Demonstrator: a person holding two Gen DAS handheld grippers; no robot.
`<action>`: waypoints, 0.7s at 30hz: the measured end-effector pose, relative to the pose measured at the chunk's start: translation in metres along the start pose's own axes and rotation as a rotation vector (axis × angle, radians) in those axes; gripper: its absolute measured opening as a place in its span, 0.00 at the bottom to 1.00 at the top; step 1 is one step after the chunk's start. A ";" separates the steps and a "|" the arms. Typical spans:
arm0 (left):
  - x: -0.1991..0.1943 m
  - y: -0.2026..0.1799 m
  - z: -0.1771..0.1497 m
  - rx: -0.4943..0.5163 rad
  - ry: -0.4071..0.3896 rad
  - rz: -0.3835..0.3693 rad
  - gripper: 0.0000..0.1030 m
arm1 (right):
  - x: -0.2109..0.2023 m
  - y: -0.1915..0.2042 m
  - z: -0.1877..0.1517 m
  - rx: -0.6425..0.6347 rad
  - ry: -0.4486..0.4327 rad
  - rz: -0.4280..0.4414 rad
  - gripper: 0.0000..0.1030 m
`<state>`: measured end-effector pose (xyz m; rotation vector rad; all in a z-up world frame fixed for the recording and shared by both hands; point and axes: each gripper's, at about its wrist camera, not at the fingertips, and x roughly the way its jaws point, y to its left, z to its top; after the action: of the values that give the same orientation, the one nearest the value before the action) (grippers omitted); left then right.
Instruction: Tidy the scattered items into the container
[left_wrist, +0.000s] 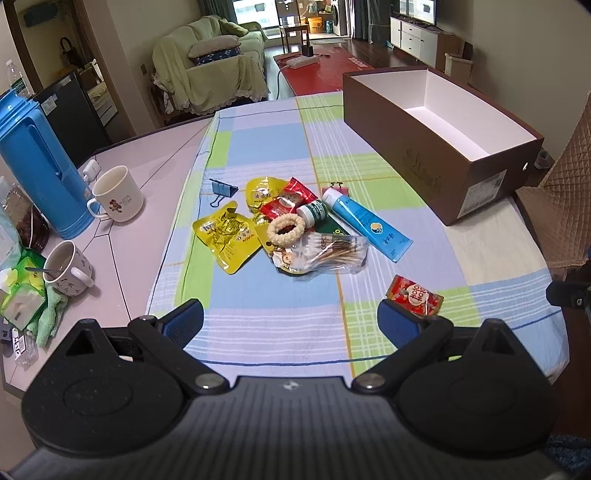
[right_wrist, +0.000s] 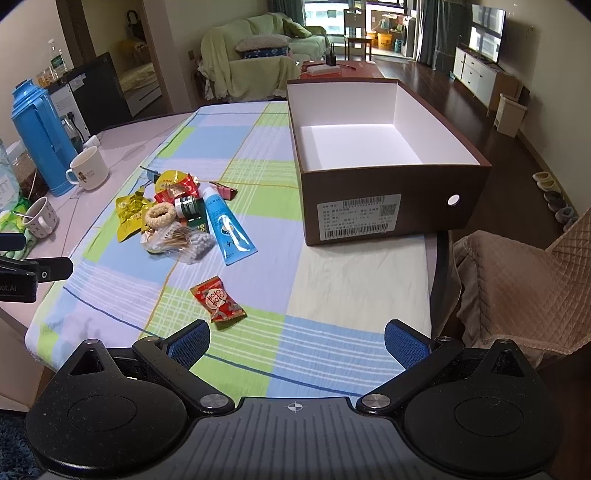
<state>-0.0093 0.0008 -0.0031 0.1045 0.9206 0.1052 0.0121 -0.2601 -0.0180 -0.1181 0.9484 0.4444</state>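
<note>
Left gripper spread above cloth, pile of items at 12 o'clock, right gripper spread, brown box at 1 o'clock, barcode label only in right view, red snack packet lying apart, perhaps candy

Blue thermos jug upright at table's left edge. White mug with cartoon print just right of it. Second mug nearer me, spoon inside. Green cloth beside that mug. Checked tablecloth, blue, green, lilac, covers table. Beyond table: covered sofa, white TV cabinet. Quilted chair cover at my right.
</note>
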 end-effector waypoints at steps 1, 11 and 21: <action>0.000 0.000 -0.001 0.001 0.000 -0.001 0.96 | 0.000 0.000 -0.001 0.001 0.002 0.001 1.00; 0.000 -0.001 -0.005 0.003 0.004 -0.011 0.96 | -0.002 0.001 -0.005 0.005 0.006 -0.003 1.00; -0.001 -0.002 -0.009 0.004 0.007 -0.016 0.96 | -0.006 0.004 -0.006 -0.001 -0.004 -0.010 1.00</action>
<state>-0.0168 -0.0004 -0.0078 0.1002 0.9287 0.0893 0.0024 -0.2603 -0.0163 -0.1229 0.9436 0.4363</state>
